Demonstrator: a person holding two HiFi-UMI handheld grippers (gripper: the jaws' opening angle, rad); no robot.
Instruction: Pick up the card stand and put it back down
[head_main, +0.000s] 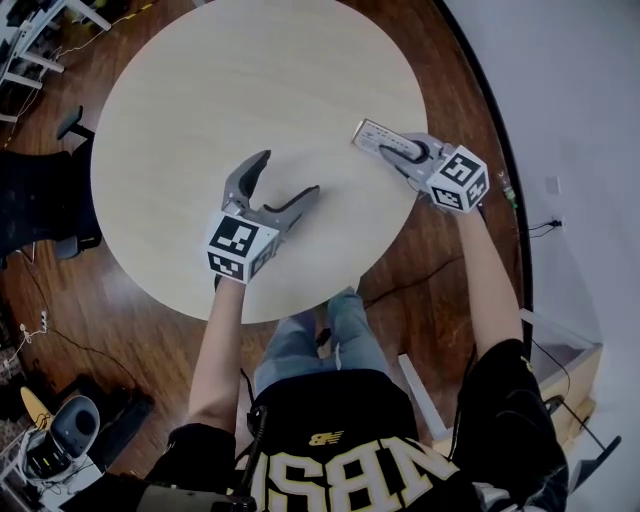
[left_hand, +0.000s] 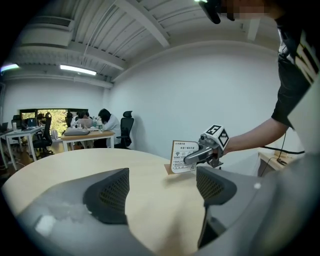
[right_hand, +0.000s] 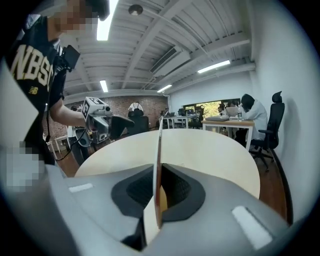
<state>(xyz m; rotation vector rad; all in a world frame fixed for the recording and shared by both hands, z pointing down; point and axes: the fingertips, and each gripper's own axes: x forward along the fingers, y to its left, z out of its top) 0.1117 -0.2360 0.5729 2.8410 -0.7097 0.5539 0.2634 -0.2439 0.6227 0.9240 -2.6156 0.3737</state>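
The card stand (head_main: 372, 135), a white printed card on a small wooden base, is near the right edge of the round table (head_main: 250, 70). My right gripper (head_main: 385, 145) is shut on the card. In the right gripper view the card (right_hand: 158, 165) stands edge-on, pinched between the two dark pads. From the left gripper view the card (left_hand: 183, 156) is upright, its base low at the tabletop, with the right gripper (left_hand: 192, 158) clamped on its side. My left gripper (head_main: 288, 175) rests at the table's middle, open with nothing between its fingers (left_hand: 107, 195).
A dark office chair (head_main: 40, 200) stands left of the table. Cables run over the wooden floor (head_main: 420, 290) by the person's legs. Beyond the table are desks with seated people (left_hand: 95, 122) and a white wall (head_main: 580, 100) on the right.
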